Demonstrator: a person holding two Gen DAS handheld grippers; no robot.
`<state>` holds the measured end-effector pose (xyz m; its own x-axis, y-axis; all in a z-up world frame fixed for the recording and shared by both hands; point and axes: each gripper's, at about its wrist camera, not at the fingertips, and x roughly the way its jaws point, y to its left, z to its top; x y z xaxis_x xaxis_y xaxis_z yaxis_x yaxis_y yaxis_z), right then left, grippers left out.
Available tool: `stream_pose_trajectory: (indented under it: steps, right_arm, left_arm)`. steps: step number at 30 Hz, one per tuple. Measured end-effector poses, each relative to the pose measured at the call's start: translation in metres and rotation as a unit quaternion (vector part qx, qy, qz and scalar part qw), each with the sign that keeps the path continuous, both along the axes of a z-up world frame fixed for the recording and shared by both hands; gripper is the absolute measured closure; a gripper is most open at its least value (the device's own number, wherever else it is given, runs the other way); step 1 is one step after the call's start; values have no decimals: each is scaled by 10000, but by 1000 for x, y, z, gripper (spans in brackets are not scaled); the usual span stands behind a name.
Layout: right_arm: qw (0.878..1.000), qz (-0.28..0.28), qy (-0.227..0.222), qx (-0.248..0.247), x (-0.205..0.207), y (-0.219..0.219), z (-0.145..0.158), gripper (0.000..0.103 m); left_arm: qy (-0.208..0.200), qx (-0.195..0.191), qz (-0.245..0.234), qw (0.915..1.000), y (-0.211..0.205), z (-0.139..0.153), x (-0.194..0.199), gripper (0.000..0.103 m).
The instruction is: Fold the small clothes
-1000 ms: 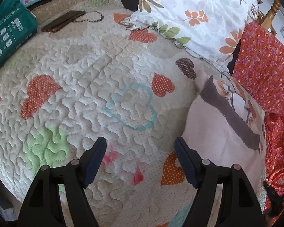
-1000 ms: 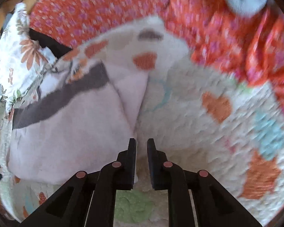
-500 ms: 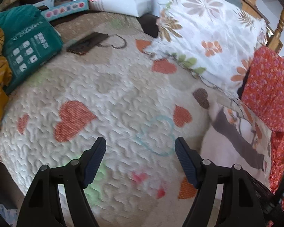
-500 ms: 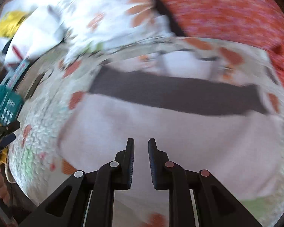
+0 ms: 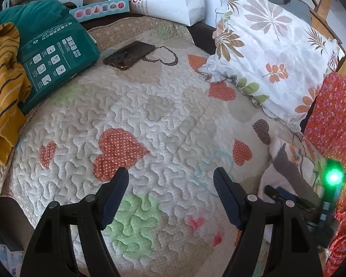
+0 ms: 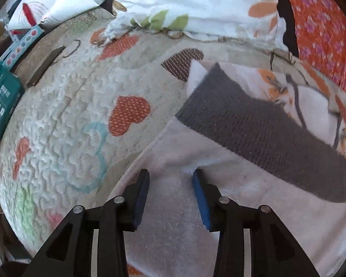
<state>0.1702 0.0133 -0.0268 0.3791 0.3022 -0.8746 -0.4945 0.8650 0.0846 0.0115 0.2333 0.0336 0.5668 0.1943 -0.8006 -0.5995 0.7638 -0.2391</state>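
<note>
Between the parted blue-padded fingers of the right gripper [image 6: 170, 180] lies the pale pink fleecy cloth with a broad dark grey band [image 6: 230, 184], the small garment to be folded; the jaws stand partly open with nothing pinched, hovering low over its near left portion, close to its left edge, though whether the pads touch the fabric cannot be told. That garment rests flat on the cream quilted bedspread with stitched hearts [image 6: 64, 106], its grey band running diagonally away to the right and a printed orange-and-white part beyond it. Out to the side, the left gripper [image 5: 170, 182] is spread wide and holds nothing, poised over bare quilt well left of the garment [image 5: 286, 161], which shows only at that view's right edge. To do this step well, I would judge the right fingers should drop over one layer at the edge, close firmly on a small bite of fleece without catching the quilt beneath, and the left gripper should come across to pin or take the matching corner so the fold lands square. Farther off sit a white floral pillow [image 5: 269, 53], a red flowered fabric [image 5: 334, 115], a dark phone [image 5: 129, 55], a teal printed package [image 5: 55, 55] and a mustard striped garment [image 5: 2, 80].
</note>
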Motion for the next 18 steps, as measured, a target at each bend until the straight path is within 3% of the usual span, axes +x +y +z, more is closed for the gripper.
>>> stream_pose_trajectory:
  steps: [3,6,13,18]
  right_arm:
    - [9997,94,-199,109,-18,-16,17,60]
    - [9985,370,-377,-108,-43,-26,20,58]
    - [9904,910,-835,-617,-92,-38,7,52]
    - [9858,1113,-1008,-756,-110,-32,-2,52]
  left_arm:
    - [41,149,16,9999,-4,1,1,28]
    - [80,413,40,9991,-10,3,2,28]
    - [126,1164,-33,9931,-30,11,6,24]
    - [130,1303,-25,9914,-32,13,6,24]
